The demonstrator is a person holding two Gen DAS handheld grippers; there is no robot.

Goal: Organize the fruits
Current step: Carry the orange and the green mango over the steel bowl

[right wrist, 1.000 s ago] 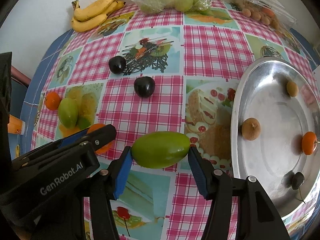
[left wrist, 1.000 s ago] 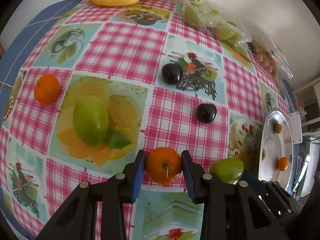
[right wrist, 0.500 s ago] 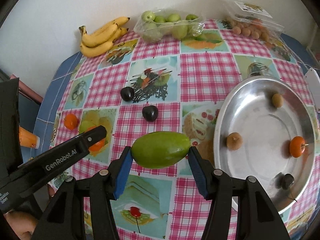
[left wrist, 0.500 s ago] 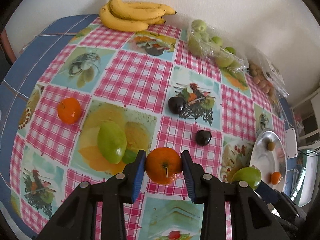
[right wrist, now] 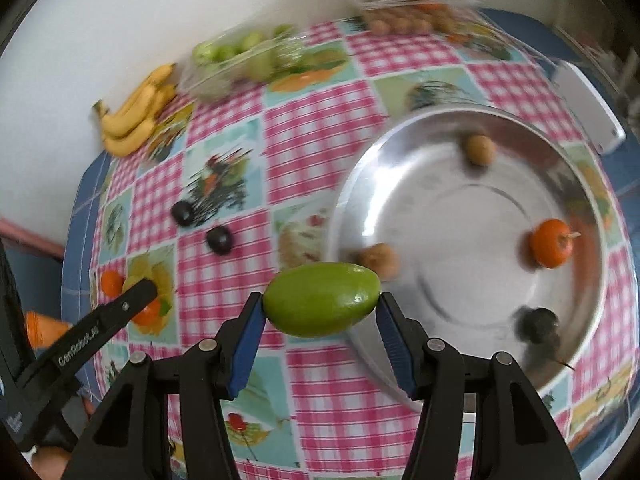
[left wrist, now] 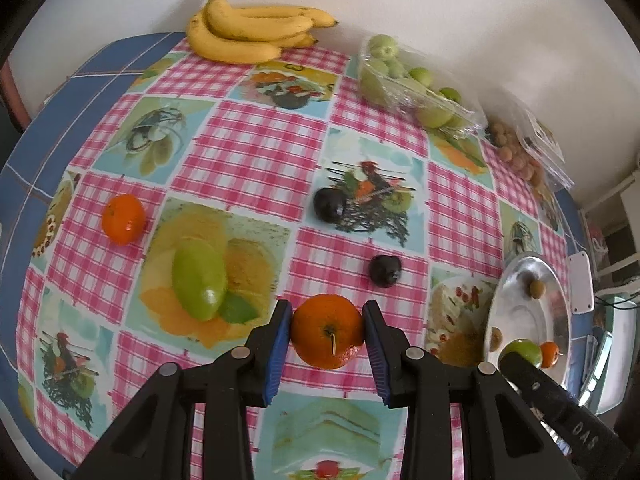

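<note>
My left gripper is shut on an orange mandarin, held above the checked tablecloth. My right gripper is shut on a green mango, hanging over the near left rim of the steel tray. In the tray lie a mandarin, two brown fruits and a dark plum. On the cloth a second green mango, another mandarin and two dark plums lie loose. The left gripper also shows at the left edge of the right wrist view.
A bunch of bananas lies at the table's far edge against the wall. Beside it stand a clear bag of green apples and a plastic pack of small brown fruit. A white device lies past the tray.
Both grippers rose, so the table looks smaller. The right one carried the green mango to the right, from over the cloth to the tray's rim, and rolled. Neither grip changed.
</note>
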